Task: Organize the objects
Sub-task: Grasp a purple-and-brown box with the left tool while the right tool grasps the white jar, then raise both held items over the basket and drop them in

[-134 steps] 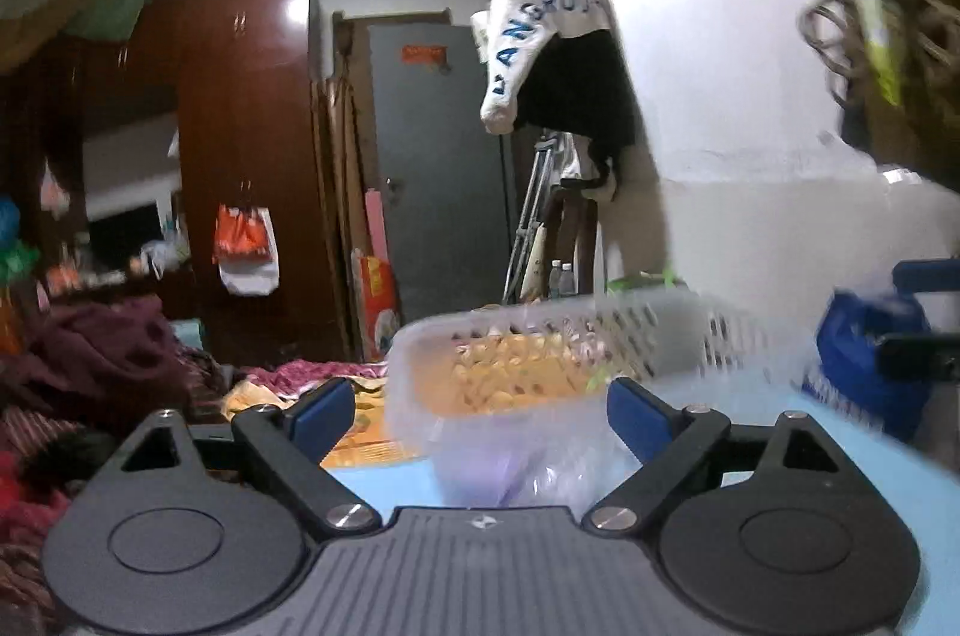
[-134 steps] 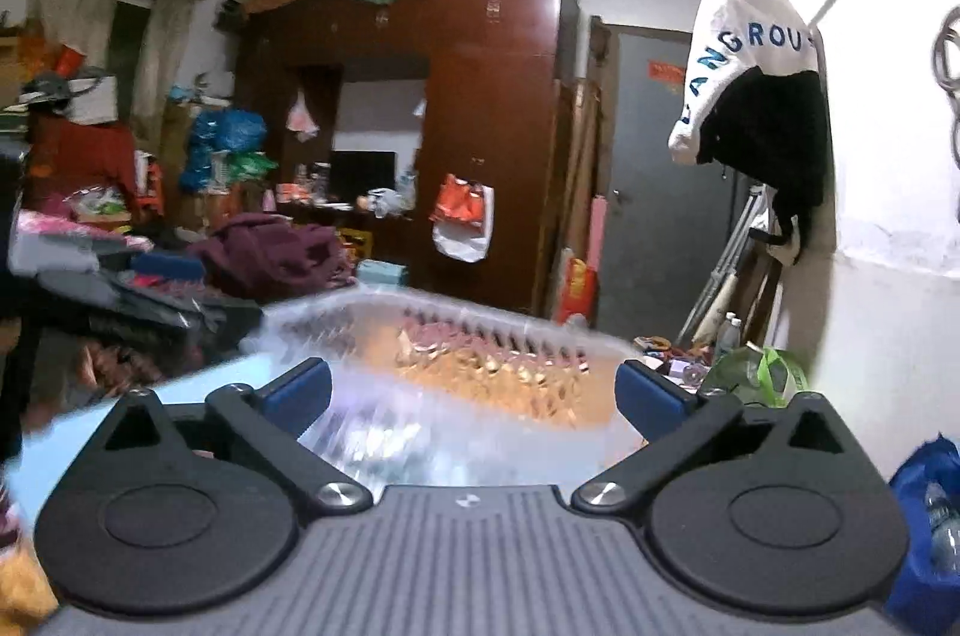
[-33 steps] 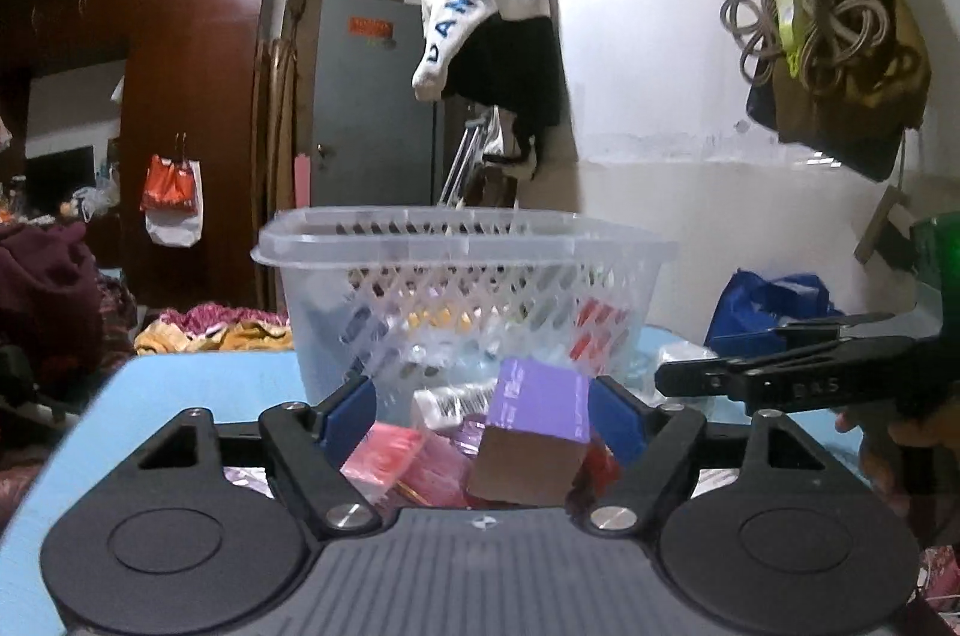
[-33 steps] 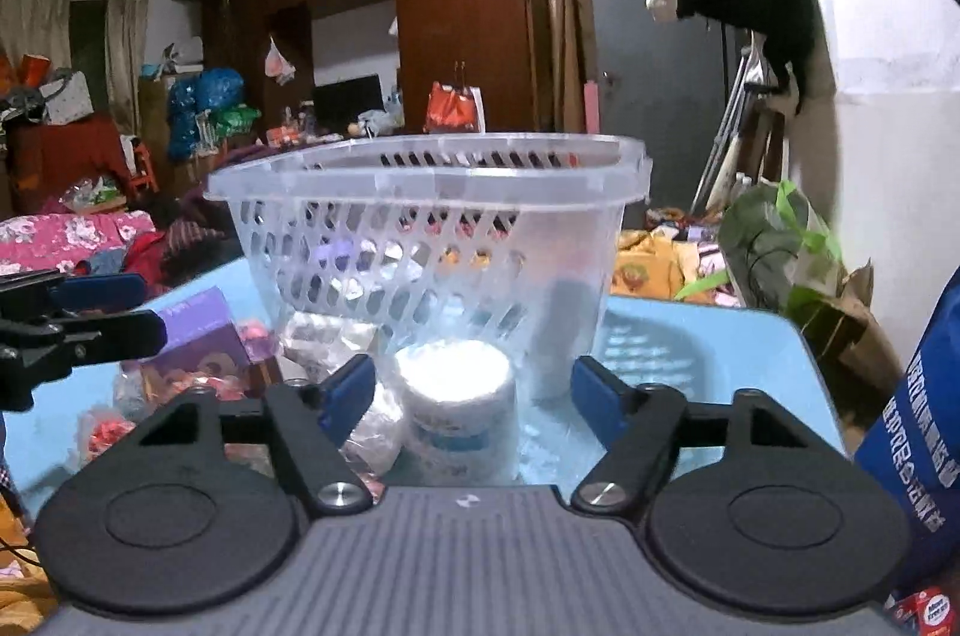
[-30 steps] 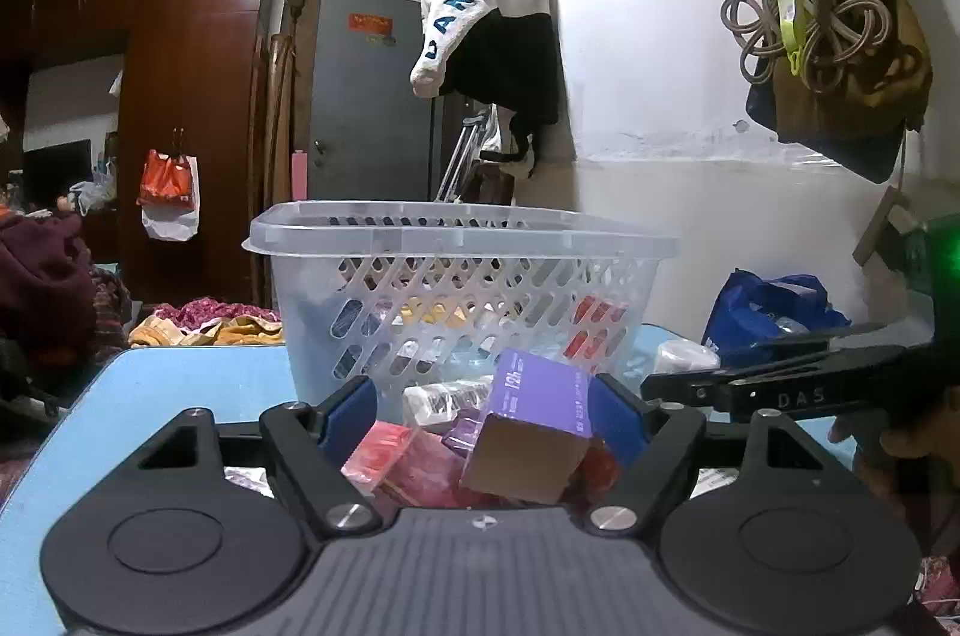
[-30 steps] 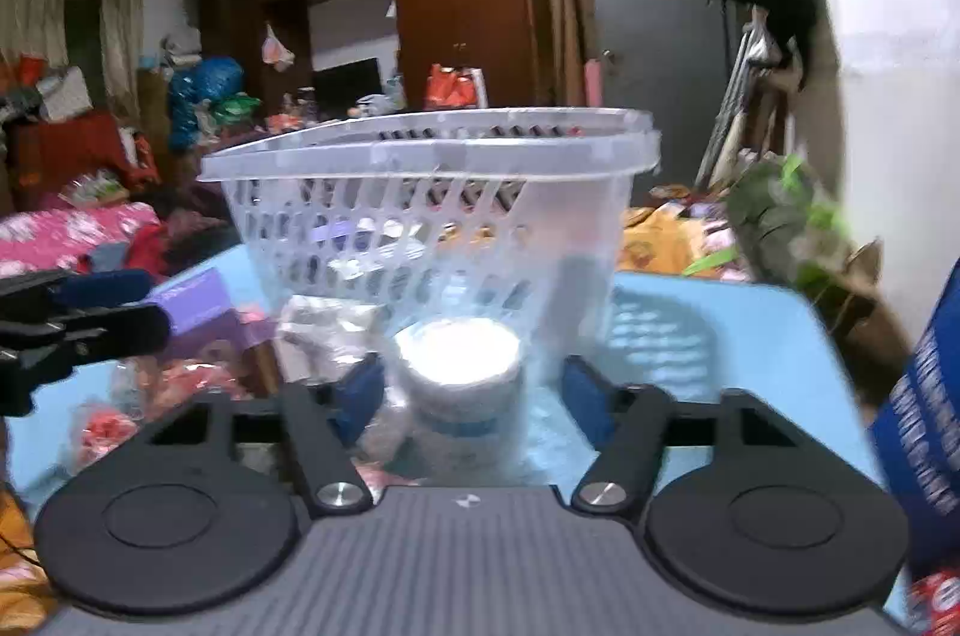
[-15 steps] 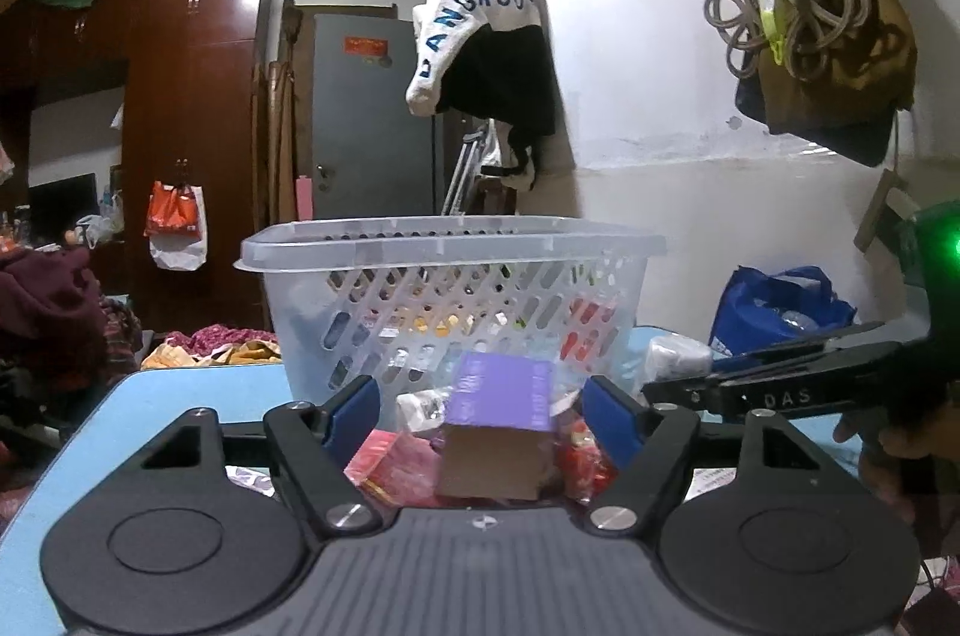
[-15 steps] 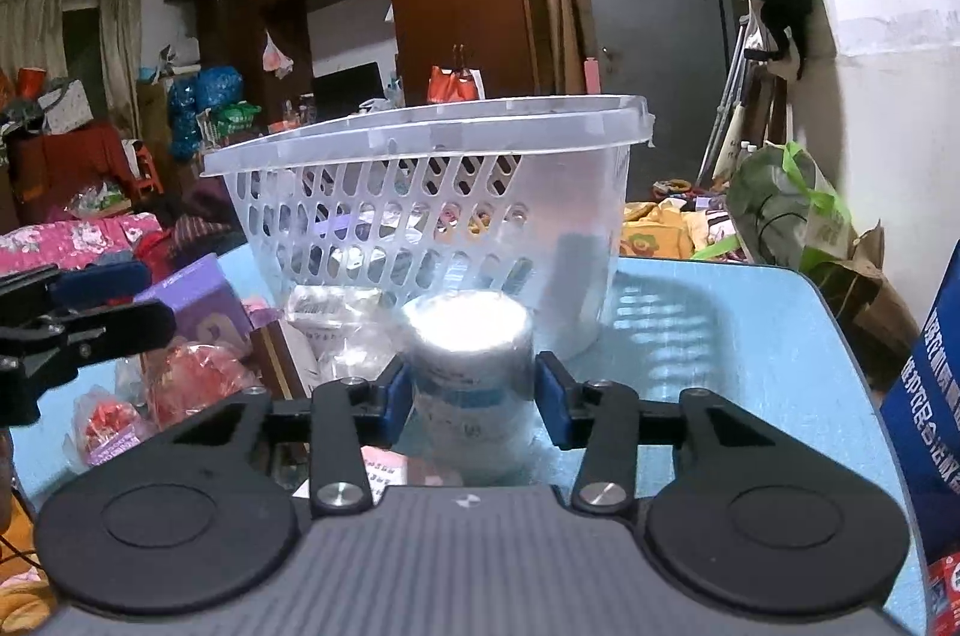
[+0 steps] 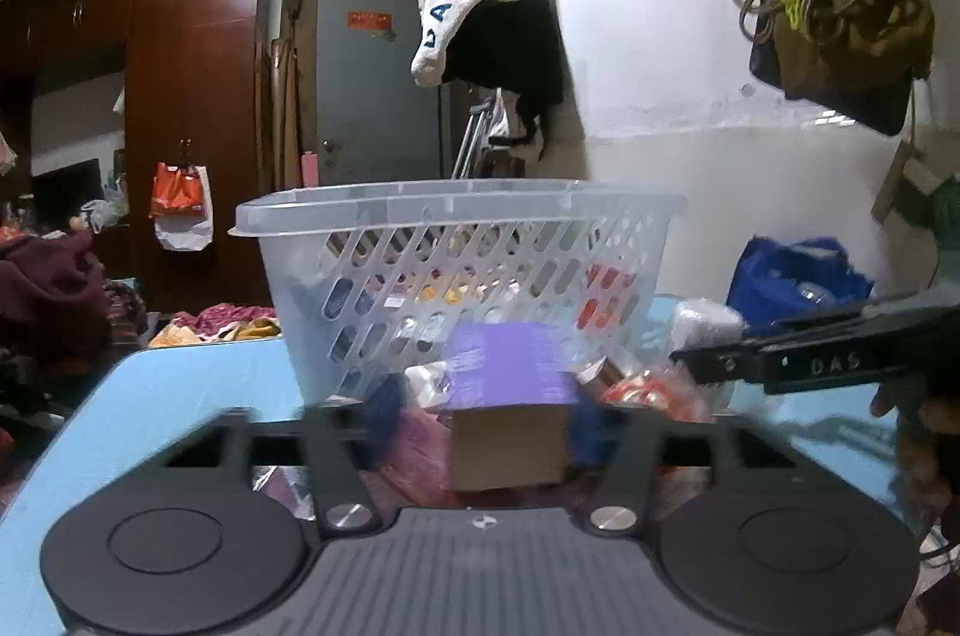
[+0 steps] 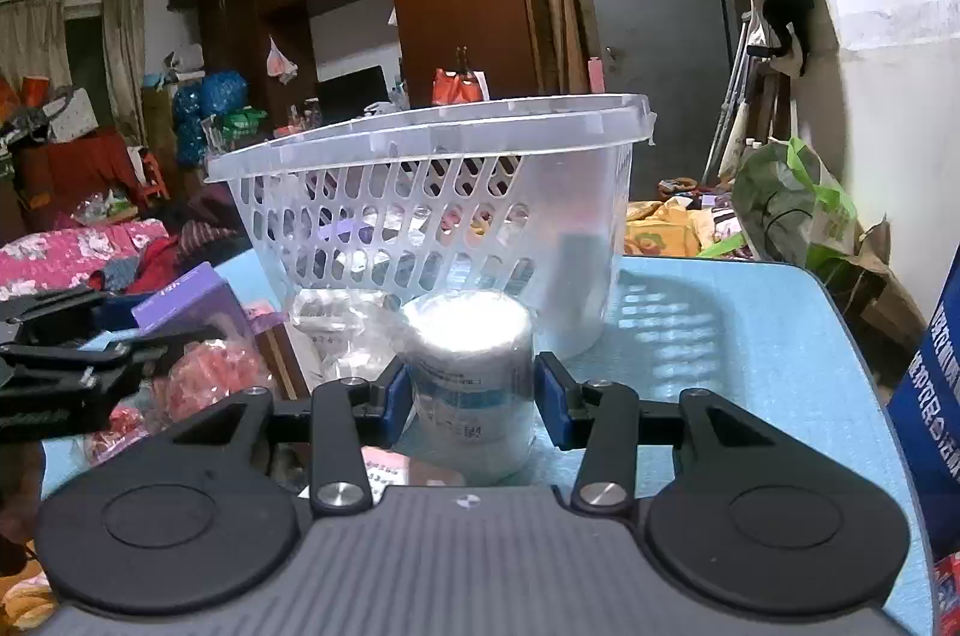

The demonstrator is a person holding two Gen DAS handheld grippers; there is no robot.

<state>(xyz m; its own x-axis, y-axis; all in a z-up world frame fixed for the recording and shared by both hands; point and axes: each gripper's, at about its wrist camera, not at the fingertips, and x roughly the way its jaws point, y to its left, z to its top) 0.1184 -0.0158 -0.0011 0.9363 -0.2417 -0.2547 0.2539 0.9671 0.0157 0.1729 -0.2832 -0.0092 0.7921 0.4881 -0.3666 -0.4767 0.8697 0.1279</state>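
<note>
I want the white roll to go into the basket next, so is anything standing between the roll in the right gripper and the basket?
Nothing visible does. The right gripper has its pads at both sides of the white roll, and the clear basket stands directly behind it. Only the basket's near wall rises there, so the roll would need lifting over the rim.

Left claw (image 9: 487, 411) fingertips motion-blurred around purple box (image 9: 510, 417), contact unclear; basket (image 9: 456, 216) contents indistinct
</note>
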